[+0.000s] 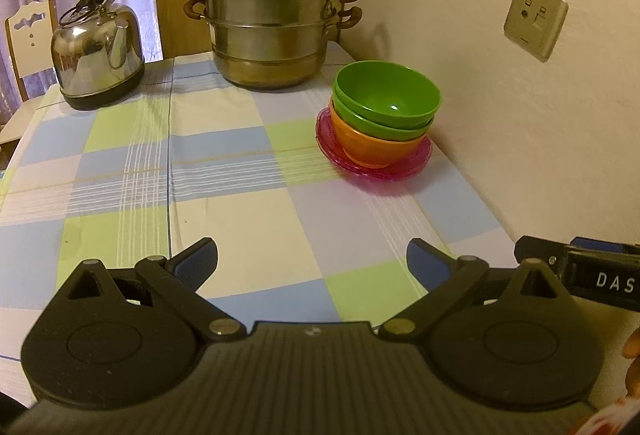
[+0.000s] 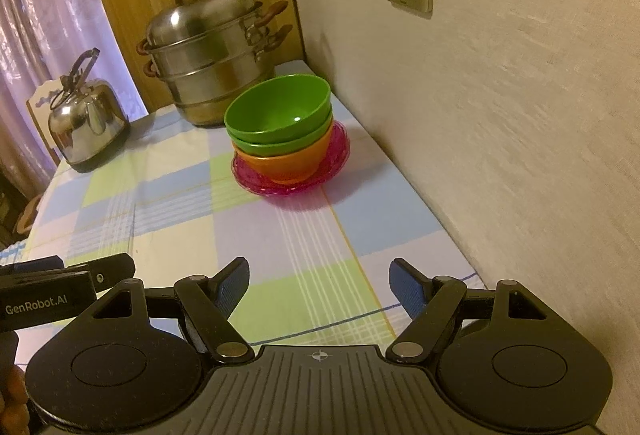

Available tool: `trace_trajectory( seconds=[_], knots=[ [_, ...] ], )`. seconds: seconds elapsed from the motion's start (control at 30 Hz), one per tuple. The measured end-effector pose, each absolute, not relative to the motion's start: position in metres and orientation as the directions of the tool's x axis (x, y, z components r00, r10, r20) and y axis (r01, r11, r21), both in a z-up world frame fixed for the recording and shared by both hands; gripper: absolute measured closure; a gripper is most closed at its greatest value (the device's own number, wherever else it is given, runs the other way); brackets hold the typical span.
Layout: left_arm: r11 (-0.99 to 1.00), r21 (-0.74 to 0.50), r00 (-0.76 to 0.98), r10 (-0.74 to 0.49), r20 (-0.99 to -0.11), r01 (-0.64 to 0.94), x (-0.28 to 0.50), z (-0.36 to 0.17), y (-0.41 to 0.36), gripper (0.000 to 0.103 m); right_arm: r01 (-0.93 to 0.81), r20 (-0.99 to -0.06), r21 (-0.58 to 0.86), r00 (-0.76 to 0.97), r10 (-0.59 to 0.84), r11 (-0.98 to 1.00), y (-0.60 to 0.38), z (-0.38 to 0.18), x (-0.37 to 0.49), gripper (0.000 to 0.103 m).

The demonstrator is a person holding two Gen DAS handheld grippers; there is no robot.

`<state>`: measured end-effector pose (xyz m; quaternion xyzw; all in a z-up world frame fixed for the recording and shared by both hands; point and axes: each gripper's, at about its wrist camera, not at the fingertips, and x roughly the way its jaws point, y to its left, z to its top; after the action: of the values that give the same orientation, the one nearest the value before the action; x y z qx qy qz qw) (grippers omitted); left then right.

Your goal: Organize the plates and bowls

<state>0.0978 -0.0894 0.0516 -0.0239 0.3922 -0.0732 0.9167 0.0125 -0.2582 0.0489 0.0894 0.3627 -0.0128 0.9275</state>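
Note:
Two green bowls [image 1: 386,97] sit nested in an orange bowl [image 1: 372,147], which stands on stacked pink plates [image 1: 332,145] near the wall. The same stack shows in the right wrist view: green bowls [image 2: 278,111], orange bowl [image 2: 292,165], pink plates [image 2: 340,147]. My left gripper [image 1: 312,259] is open and empty, low over the checked tablecloth, well short of the stack. My right gripper [image 2: 319,281] is open and empty too, also short of the stack. Each gripper's body shows at the edge of the other's view.
A steel steamer pot [image 1: 274,15] and a steel kettle [image 1: 98,51] stand at the table's far side. The wall [image 1: 520,115] with sockets runs along the table's right edge. A chair back [image 1: 30,31] stands behind the kettle.

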Motion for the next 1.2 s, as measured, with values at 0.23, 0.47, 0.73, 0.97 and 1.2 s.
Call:
trace_trajectory(
  seconds=[0.23, 0.47, 0.73, 0.97, 1.2],
  knots=[
    [0.989, -0.098, 0.679, -0.148, -0.719, 0.112, 0.0979, 0.0498, -0.0896, 0.003, 0.085, -0.675, 0.142, 0.737, 0.034, 0.986, -0.2566, 0.0495, 0.0122, 0.026],
    [0.989, -0.097, 0.676, -0.149, -0.721, 0.114, 0.0984, 0.0478, -0.0891, 0.002, 0.080, -0.671, 0.139, 0.740, 0.035, 0.987, -0.2562, 0.0504, 0.0119, 0.026],
    [0.989, -0.095, 0.675, -0.149, -0.722, 0.116, 0.0975, 0.0464, -0.0887, 0.002, 0.076, -0.673, 0.133, 0.738, 0.034, 0.988, -0.2545, 0.0492, 0.0109, 0.026],
    [0.989, -0.094, 0.675, -0.149, -0.723, 0.118, 0.0970, 0.0459, -0.0896, 0.002, 0.078, -0.676, 0.132, 0.737, 0.032, 0.988, -0.2542, 0.0481, 0.0114, 0.026],
    [0.988, -0.093, 0.675, -0.150, -0.722, 0.120, 0.0971, 0.0453, -0.0903, 0.002, 0.078, -0.677, 0.133, 0.735, 0.033, 0.988, -0.2544, 0.0472, 0.0119, 0.026]
  ],
)
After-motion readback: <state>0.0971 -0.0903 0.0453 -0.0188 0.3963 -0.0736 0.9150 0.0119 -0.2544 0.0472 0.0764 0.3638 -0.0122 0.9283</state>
